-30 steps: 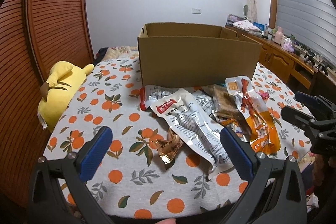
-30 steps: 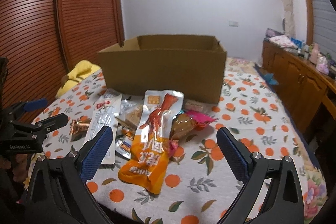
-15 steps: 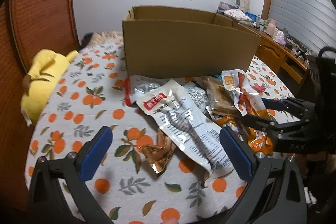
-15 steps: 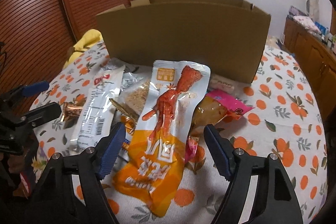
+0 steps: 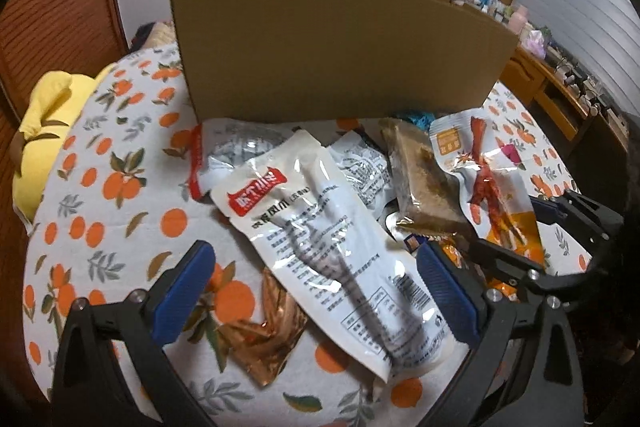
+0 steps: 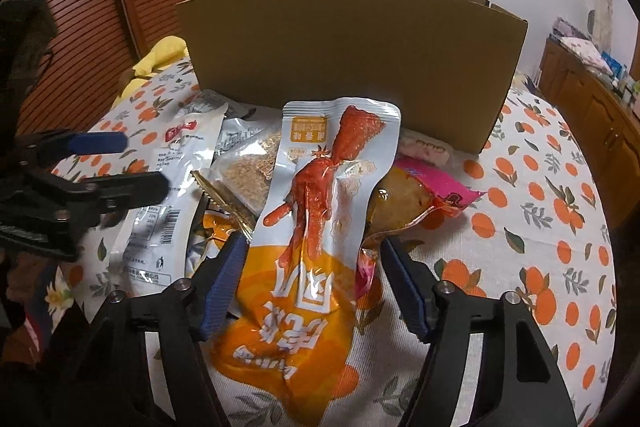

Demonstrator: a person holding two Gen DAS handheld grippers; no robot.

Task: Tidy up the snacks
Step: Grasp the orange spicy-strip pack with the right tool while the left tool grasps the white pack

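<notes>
A heap of snack packets lies on the orange-print tablecloth (image 5: 100,187) in front of an open cardboard box (image 5: 340,47) (image 6: 352,67). My left gripper (image 5: 316,267) (image 6: 120,165) is open and hangs low over a long white packet with a red label (image 5: 320,235). A crumpled gold wrapper (image 5: 268,339) lies just left of that packet. My right gripper (image 6: 312,251) (image 5: 508,227) straddles the lower half of an orange-and-white packet (image 6: 320,187) (image 5: 492,183). Its jaws are closing, and the pads stand at the packet's edges without pressing it.
A brown crumbly packet (image 6: 248,175) and a pink-ended packet (image 6: 440,187) flank the orange one. A yellow plush toy (image 5: 44,115) lies at the table's left edge. Slatted wooden doors stand on the left, and a wooden sideboard (image 5: 552,83) is on the right.
Both grippers have tipped down and come closer to the heap. The right jaws have narrowed around the orange-and-white packet. The left jaws stay wide, now over the white packet.
</notes>
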